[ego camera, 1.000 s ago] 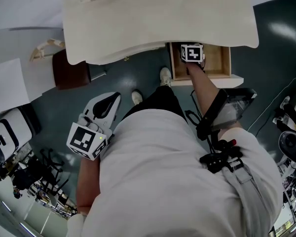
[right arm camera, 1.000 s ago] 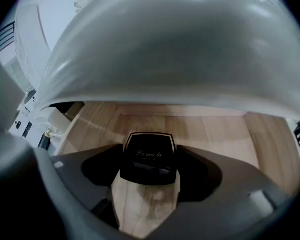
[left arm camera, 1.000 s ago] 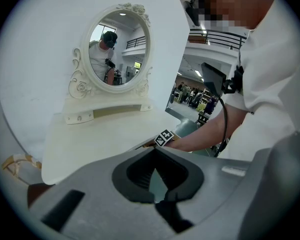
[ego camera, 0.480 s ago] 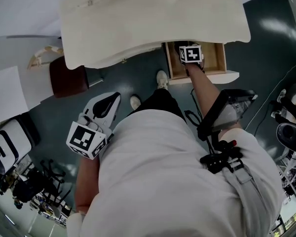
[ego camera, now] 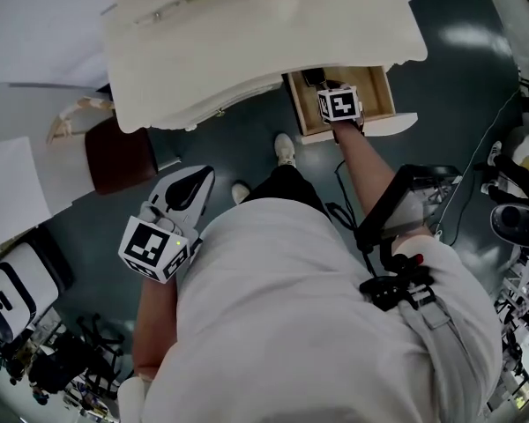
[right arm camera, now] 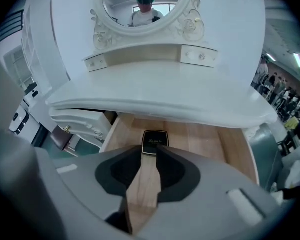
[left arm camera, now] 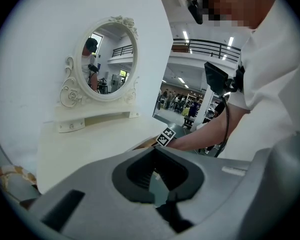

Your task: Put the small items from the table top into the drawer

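Note:
The wooden drawer [ego camera: 381, 104] stands pulled out under the white dressing table top [ego camera: 247, 33]. A small black box [right arm camera: 154, 143] lies flat on the drawer bottom [right arm camera: 235, 144]. My right gripper [right arm camera: 151, 153] hangs above the drawer and points steeply down, its marker cube [ego camera: 339, 104] over the drawer's front part. Its jaws have just been closing to a narrow gap with nothing between them; the box lies beyond the tips. My left gripper [ego camera: 203, 178] is held low beside my body, away from the table, its jaws together and empty [left arm camera: 157, 151].
An oval mirror [right arm camera: 147, 4] stands at the back of the table top. A brown stool [ego camera: 119, 152] sits left of the table, and white paper [ego camera: 13, 179] lies further left. Cables and gear lie on the floor at the right [ego camera: 511, 218].
The right gripper has lifted away from the drawer bottom and drawn toward the drawer's front edge. The left gripper has hardly shifted in view.

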{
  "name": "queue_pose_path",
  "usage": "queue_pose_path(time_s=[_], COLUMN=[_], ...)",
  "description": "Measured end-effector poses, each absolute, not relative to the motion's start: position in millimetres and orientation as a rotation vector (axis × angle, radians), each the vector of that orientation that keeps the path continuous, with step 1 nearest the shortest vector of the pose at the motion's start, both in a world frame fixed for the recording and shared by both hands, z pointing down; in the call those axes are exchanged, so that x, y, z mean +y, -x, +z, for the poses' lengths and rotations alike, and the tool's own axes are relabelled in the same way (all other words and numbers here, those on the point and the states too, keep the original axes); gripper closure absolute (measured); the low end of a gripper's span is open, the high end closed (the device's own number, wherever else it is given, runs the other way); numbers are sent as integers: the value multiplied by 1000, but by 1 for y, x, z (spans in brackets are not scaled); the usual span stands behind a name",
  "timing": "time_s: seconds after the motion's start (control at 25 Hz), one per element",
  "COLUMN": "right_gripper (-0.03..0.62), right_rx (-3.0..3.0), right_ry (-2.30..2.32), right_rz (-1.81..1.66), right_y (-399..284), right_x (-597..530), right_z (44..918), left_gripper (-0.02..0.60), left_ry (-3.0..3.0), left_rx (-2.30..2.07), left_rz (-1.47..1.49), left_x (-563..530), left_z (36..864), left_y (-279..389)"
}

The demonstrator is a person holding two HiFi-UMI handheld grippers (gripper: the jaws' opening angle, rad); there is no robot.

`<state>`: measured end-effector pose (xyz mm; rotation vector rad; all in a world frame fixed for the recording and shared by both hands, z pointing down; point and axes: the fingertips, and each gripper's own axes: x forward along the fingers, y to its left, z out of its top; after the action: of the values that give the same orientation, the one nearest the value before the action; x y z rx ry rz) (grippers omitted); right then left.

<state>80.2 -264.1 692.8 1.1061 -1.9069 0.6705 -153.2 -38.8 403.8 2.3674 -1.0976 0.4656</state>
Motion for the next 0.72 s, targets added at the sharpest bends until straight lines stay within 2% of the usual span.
queue_pose_path(time_s=[0.16,0.72], right_gripper=[587,592], right_rx=[-1910,-1973], right_ry=[-1133,-1105], right_rz=[638,665], right_y=[-79,-51], right_x=[-242,-119], right_z=[674,625], left_gripper=[580,580], left_ry=[-2407,-2489], left_rx=[-1064,-982], left_rz=[444,394], left_x=[-23,44], left_z=[404,407], left_y=[162,189])
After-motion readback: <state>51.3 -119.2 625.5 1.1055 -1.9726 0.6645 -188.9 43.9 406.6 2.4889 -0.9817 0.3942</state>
